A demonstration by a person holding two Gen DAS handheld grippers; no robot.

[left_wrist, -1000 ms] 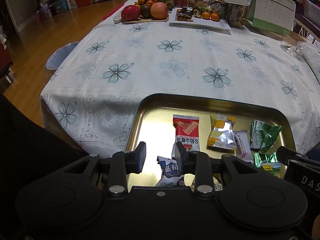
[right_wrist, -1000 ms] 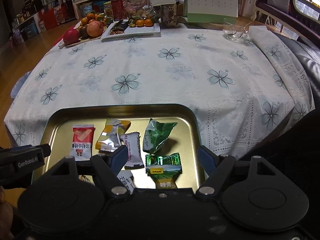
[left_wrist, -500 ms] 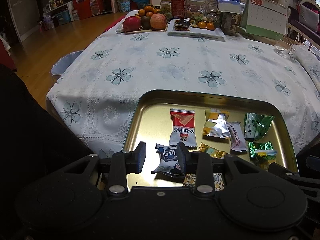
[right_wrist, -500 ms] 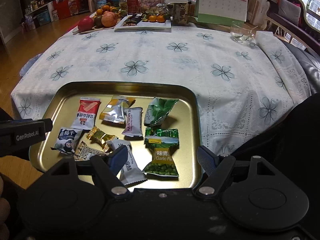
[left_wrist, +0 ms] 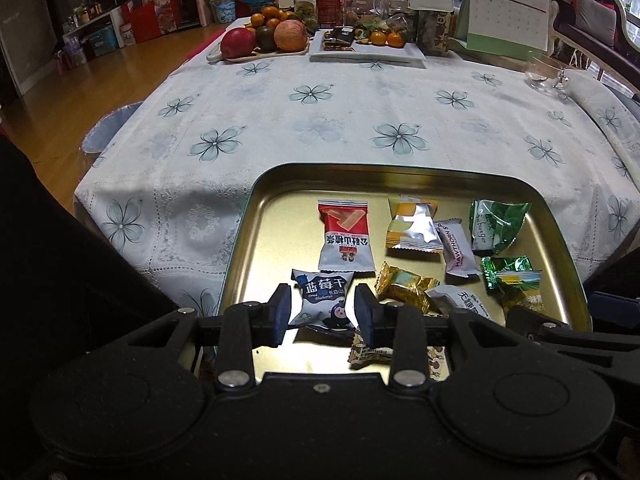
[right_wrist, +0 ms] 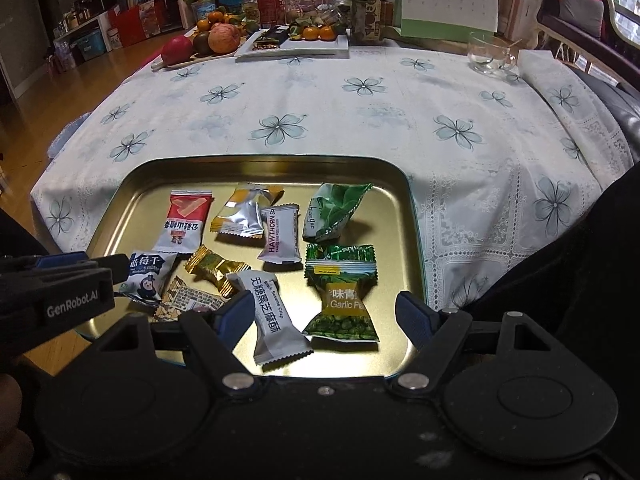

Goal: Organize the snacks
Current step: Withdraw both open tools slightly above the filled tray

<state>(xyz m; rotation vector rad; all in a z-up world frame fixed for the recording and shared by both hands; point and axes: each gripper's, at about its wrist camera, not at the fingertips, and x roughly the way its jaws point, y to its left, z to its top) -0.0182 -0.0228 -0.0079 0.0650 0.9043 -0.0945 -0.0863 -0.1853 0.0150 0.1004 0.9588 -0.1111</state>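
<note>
Though all the snacks already lie inside the gold tray point(right_wrist: 412, 240), they are still a jumble, so the tidying looks only just begun. The tray sits at the near edge of the table, on the flowered cloth point(right_wrist: 320, 112).

The left gripper point(left_wrist: 322, 314) is down at the near left of the tray. Its jaws are opening, and the blue blueberry pack point(left_wrist: 323, 298) lies between them. The pads do not seem to press on it, so I think it is let go, or not yet grabbed.

The right gripper point(right_wrist: 326, 316) hangs over the near right of the tray with its jaws wide apart and holding nothing. The green garlic pea pack point(right_wrist: 344, 308) and the white sesame crisp pack point(right_wrist: 274, 320) lie flat under it.

Farther back sit the red and white pack point(right_wrist: 184, 220), the yellow and silver pack point(right_wrist: 242, 216), the hawthorn pack point(right_wrist: 280, 234) and the green leaf pack point(right_wrist: 334, 210). These look a bit like a row. The near ones do not: the gold candy point(right_wrist: 214, 270) and a brown printed pack point(right_wrist: 188, 300) are crowded together on the left, some touching.

So what is left, I think, is to line up the near packs one by one.
</note>
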